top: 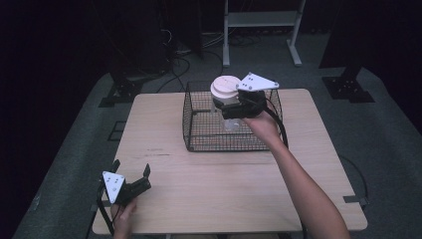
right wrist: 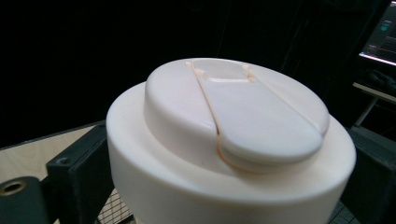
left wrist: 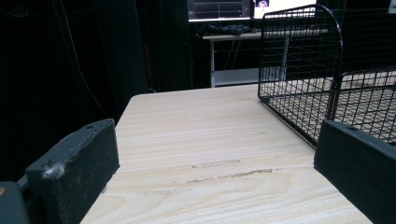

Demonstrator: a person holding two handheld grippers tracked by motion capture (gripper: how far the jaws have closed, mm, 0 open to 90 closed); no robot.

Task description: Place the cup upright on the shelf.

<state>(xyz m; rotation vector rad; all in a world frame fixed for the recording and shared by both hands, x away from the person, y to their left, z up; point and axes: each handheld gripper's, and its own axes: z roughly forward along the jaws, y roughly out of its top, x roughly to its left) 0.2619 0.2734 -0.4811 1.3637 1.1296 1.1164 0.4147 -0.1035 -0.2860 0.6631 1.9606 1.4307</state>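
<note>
Right gripper (top: 230, 105): clamped on white-lidded bottle (top: 225, 89) above wire basket (top: 199, 134). Left gripper (top: 132, 175): jaws apart, over table (top: 209, 184).

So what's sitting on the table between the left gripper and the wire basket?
Nothing: in the high view, bare wood of the table separates the left gripper from the wire basket. The left gripper view shows just faint scuff marks there.

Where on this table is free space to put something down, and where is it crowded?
The table is bare between the basket and the near edge, from the left gripper across to the right forearm. Another bare strip lies left of the basket. It is crowded at the basket, where the right gripper holds a white-lidded bottle.
</note>
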